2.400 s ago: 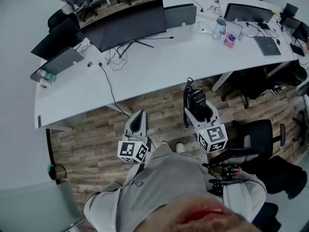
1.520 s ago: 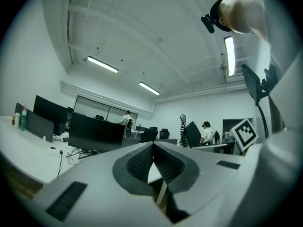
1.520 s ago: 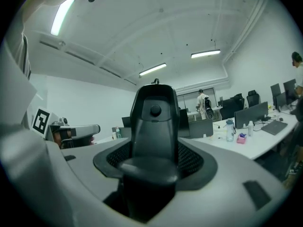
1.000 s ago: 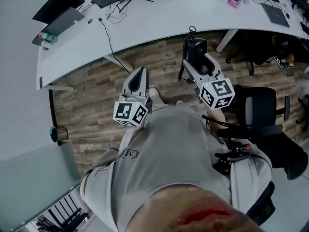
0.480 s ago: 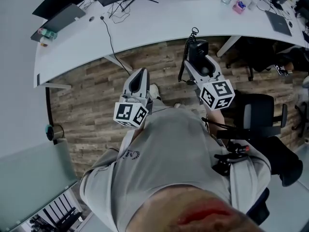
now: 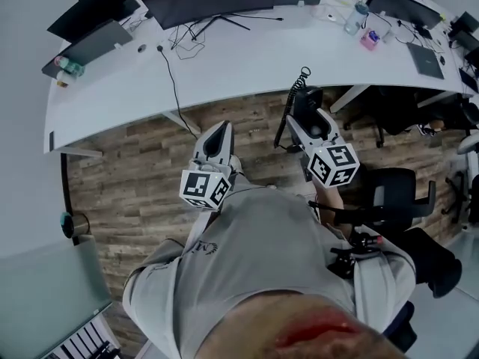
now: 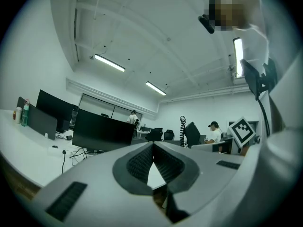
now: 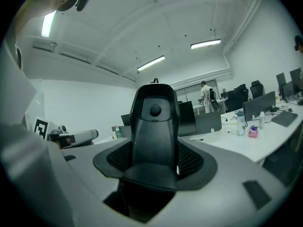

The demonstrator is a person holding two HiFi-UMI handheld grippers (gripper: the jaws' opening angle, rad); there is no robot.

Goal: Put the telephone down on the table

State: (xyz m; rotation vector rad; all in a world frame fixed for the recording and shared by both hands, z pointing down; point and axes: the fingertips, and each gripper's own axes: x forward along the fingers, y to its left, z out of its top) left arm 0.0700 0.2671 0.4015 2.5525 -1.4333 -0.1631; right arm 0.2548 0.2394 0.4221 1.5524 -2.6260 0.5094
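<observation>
A black telephone handset [image 6: 307,105] with a coiled cord [image 6: 299,78] stands upright between the jaws of my right gripper [image 6: 308,112], which is shut on it. It fills the middle of the right gripper view as a tall black telephone [image 8: 155,122]. I hold it in the air just short of the white curved table [image 6: 224,66]. My left gripper [image 6: 218,134] hangs beside it to the left over the wooden floor, jaws pressed together and empty; the left gripper [image 7: 152,148] shows its pads meeting at the tip.
On the table stand black monitors [image 6: 202,0], a loose cable [image 6: 171,73], a water bottle [image 6: 355,19], a pink box [image 6: 368,39] and a laptop [image 6: 425,60]. A black office chair [image 6: 400,193] sits to my right. People stand far off in the room.
The view has tilted up toward the table, showing more of its top. Both grippers keep about the same pose, the right one still holding the telephone near the table edge.
</observation>
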